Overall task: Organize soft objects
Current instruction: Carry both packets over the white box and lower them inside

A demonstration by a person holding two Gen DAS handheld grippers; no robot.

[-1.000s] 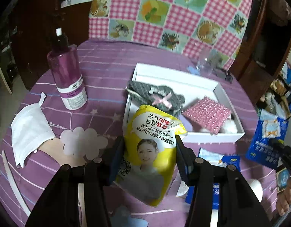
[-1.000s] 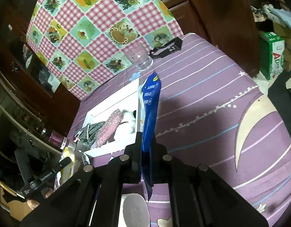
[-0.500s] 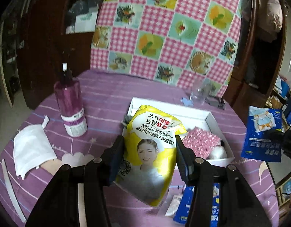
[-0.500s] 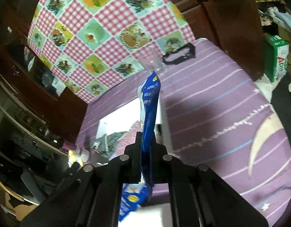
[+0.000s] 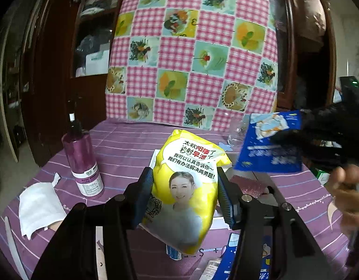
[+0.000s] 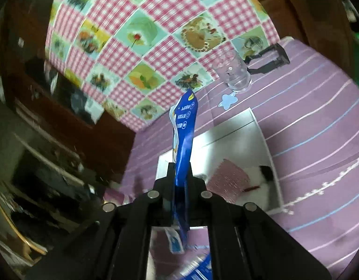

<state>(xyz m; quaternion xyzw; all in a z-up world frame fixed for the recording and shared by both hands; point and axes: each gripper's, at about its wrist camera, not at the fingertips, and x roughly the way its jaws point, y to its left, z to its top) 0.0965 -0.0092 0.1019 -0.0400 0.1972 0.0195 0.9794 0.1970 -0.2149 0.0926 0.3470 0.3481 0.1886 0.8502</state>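
Purple table (image 5: 123, 149); two held packets (image 5: 186, 186)

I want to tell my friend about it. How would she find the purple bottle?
Look at the round table with the purple striped cloth. On its left side, beside a flat white cloth, stands the purple bottle. It is the only tall upright thing there, see-through purple with a white label band and a dark pump top.

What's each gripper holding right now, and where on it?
Left gripper: yellow packet, clamped across its sides. Right gripper: blue packet, pinched near its lower end.
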